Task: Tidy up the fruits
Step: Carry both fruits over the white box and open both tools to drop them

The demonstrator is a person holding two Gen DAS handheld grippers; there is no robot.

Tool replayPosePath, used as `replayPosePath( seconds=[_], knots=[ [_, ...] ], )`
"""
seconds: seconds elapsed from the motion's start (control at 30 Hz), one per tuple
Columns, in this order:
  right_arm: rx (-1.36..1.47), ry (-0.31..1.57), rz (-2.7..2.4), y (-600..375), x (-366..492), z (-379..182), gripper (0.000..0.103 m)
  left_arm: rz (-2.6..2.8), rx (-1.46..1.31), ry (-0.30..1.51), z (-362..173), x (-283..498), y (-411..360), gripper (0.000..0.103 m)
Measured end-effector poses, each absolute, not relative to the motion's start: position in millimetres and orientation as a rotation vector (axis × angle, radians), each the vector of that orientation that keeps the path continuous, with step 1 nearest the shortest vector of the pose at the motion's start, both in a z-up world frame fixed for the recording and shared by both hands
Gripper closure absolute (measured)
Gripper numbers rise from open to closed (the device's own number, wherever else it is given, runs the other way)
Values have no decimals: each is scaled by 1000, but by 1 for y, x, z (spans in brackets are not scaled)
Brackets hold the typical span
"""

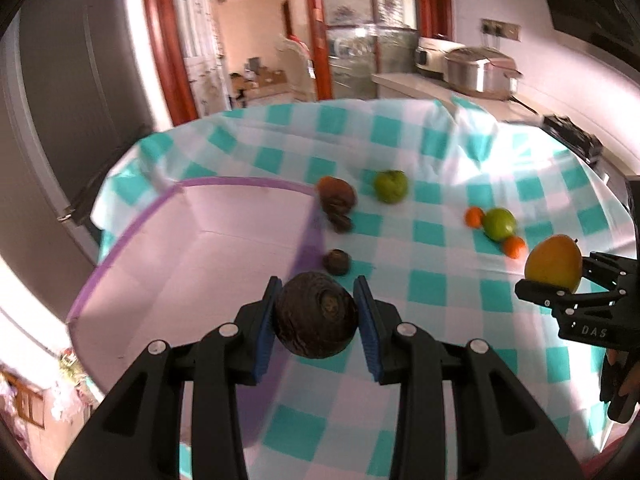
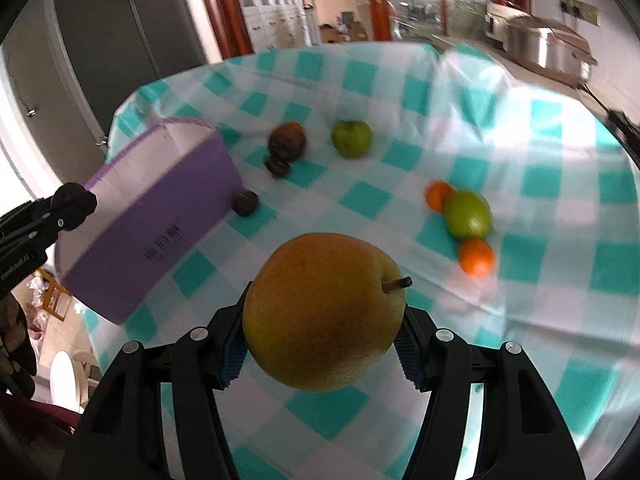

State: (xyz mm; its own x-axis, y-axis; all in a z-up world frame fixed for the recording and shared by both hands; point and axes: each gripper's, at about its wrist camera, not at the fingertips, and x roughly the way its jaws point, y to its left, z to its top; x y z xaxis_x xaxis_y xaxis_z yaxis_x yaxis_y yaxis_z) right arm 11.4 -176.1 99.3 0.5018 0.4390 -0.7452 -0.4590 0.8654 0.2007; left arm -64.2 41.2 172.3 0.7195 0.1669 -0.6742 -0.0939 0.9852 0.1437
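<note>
Over checked cloth (image 2: 520, 152), pear (image 2: 324, 312) gripped, maybe avocado (image 1: 316, 316)

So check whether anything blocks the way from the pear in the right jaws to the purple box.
Nothing visible does. The pear is held above the cloth; the purple box lies to its left, top open. The small dark fruit sits on the cloth beside the box wall, below a lifted path.

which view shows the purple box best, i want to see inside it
The left wrist view: the purple box fills its left half, open top toward the camera, and the visible floor is bare. The right wrist view shows only the box's outer purple side with a dark printed mark, plus a sliver of the far inner wall.
</note>
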Motion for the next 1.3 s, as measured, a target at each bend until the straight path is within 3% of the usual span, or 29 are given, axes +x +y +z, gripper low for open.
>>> replayPosePath(
  seconds=[0.4,0.73,1.3],
  knots=[
    [-14,828,720,-119,11,140,42,267,41,744,192,-92,89,66],
    [3,837,798,-64,16,143,42,293,55,794,178,-90,125,66],
    [-171,892,871,112,47,133,42,244,128,960,141,-29,256,66]
  ],
)
